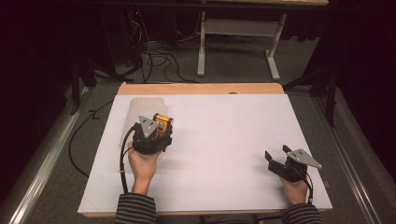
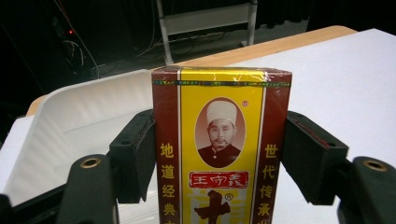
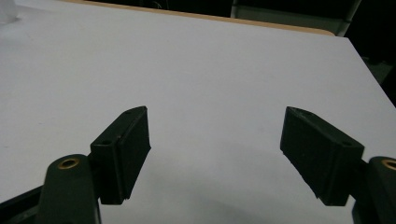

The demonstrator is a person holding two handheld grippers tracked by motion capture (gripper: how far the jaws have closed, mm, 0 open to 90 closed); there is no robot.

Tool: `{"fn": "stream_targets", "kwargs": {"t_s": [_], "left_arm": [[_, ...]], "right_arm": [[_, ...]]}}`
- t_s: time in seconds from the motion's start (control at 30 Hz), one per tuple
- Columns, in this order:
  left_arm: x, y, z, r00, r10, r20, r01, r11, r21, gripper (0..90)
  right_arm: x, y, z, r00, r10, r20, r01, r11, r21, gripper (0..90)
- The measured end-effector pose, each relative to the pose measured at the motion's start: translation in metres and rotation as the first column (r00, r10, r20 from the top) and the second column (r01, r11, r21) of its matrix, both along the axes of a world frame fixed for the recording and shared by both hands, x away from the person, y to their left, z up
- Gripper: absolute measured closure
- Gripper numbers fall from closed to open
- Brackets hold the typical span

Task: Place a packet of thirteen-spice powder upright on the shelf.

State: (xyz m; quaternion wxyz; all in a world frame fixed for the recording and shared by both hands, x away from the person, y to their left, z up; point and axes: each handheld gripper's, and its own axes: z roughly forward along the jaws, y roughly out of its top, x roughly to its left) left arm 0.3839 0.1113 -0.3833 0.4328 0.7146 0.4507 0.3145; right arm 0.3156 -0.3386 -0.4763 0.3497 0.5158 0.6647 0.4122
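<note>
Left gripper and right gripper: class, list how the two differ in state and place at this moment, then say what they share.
The left gripper is shut on a red and yellow box; the right gripper stands open with nothing between its jaws. The left gripper sits by the white tray; the right gripper is over bare table. Both have black jaws and are hand-held.

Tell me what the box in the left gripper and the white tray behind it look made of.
Red and yellow printed box: likely cardboard under glossy film, since glare streaks its top edge. White shallow tray: looks like matte moulded plastic or foam, with smooth rounded walls; which one is unclear.
</note>
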Motion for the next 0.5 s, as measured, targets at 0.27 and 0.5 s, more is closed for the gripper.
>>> {"fn": "stream_targets", "kwargs": {"t_s": [0.27,0.5], "left_arm": [[0.001,0.010,-0.002,0.9996,0.027,-0.005,-0.027,0.9996,0.009,32.7],[0.001,0.021,-0.005,0.9979,0.064,-0.006,-0.064,0.9979,-0.004,32.6]], "right_arm": [[0.000,0.000,0.000,1.0000,0.001,-0.001,-0.001,1.000,-0.001,24.4],[0.000,0.000,0.000,1.0000,0.002,0.001,-0.002,1.000,-0.003,24.4]]}}
